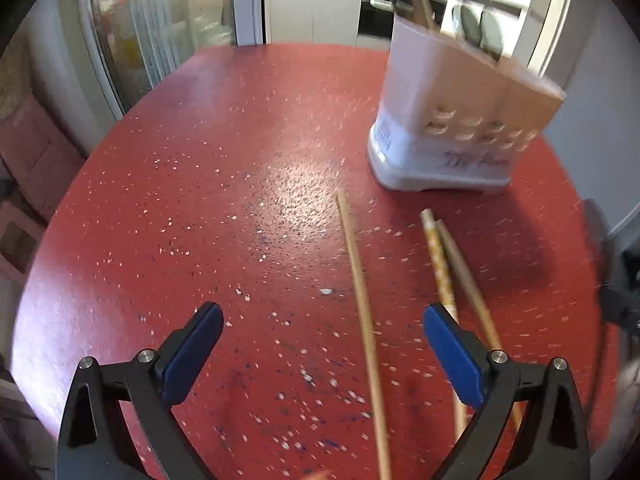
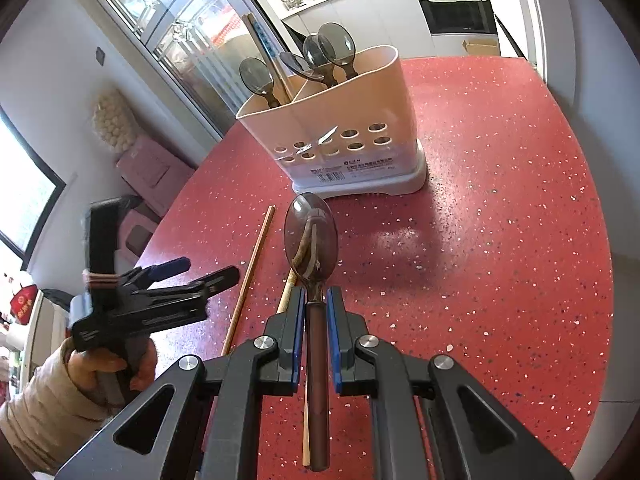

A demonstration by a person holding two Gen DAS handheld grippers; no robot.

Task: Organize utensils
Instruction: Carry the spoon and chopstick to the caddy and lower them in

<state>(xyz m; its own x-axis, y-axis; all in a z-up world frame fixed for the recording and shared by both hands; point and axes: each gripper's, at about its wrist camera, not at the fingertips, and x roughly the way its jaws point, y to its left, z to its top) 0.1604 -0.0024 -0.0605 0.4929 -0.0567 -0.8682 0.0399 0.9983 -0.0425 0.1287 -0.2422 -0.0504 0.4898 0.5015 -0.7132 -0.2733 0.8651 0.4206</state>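
Note:
A white two-compartment utensil holder (image 1: 440, 140) (image 2: 352, 152) stands on the red speckled table (image 1: 200, 200) (image 2: 500, 220). Several smoky spoons (image 2: 332, 46) and a chopstick (image 2: 268, 56) stand in it. My right gripper (image 2: 316, 292) is shut on the handle of a smoky translucent spoon (image 2: 311, 232), its bowl pointing toward the holder. My left gripper (image 1: 322, 314) (image 2: 212, 267) hangs open over the table with nothing pressed between its pads. One plain chopstick (image 1: 360, 280) (image 2: 252, 272) lies between its fingers. A patterned chopstick (image 1: 438, 256) and a plain one (image 1: 466, 276) lie by its right finger.
The round table's edge curves close on the left (image 1: 80, 184) and on the right (image 2: 600, 280). A hand in a pale sleeve (image 2: 60, 392) holds the left gripper. Pink boxes (image 2: 152, 168) sit on the floor at left; a glass cabinet and kitchen counters stand behind.

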